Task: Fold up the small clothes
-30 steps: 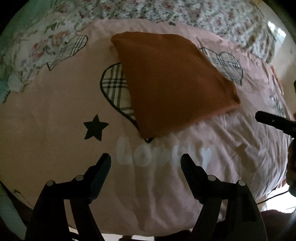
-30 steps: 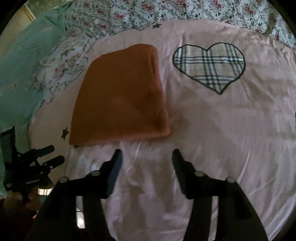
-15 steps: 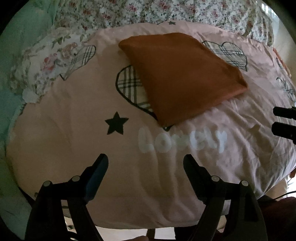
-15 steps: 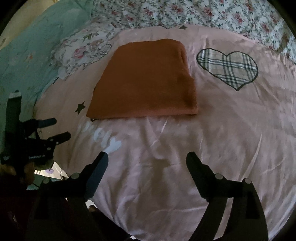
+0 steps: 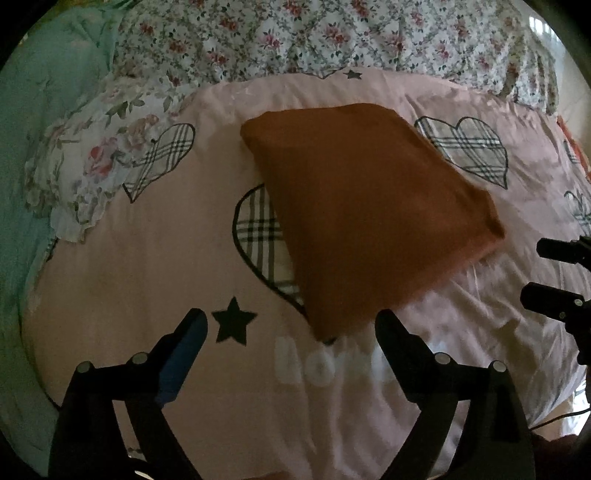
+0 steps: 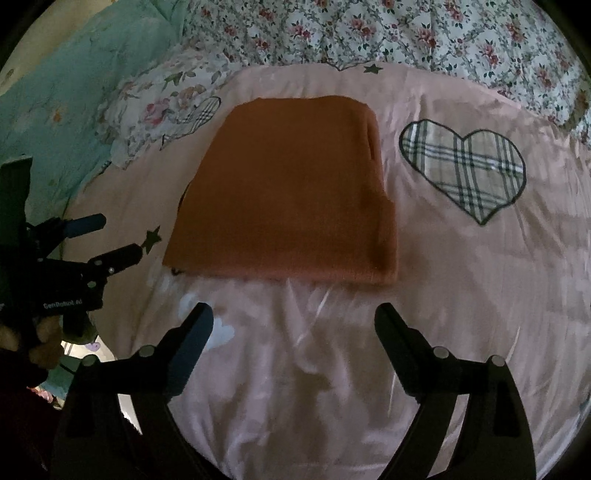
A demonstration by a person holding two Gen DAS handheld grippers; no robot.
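Note:
A rust-orange garment (image 5: 365,218) lies folded into a flat rectangle on the pink quilt (image 5: 147,273); it also shows in the right wrist view (image 6: 291,192). My left gripper (image 5: 291,328) is open and empty, held just short of the garment's near corner. My right gripper (image 6: 293,317) is open and empty, held in front of the garment's near edge without touching it. The right gripper's fingers (image 5: 554,251) show at the right edge of the left wrist view. The left gripper (image 6: 99,240) shows at the left in the right wrist view.
The pink quilt (image 6: 480,295) carries plaid hearts (image 6: 465,166), black stars (image 5: 232,321) and white lettering (image 5: 321,362). A floral bedspread (image 5: 332,33) lies behind it and a teal blanket (image 6: 74,96) to the left. The quilt's front edge drops off near the grippers.
Both grippers pulled back from the folded garment and then came a little closer again. The right gripper's jaws widened. The garment has not moved.

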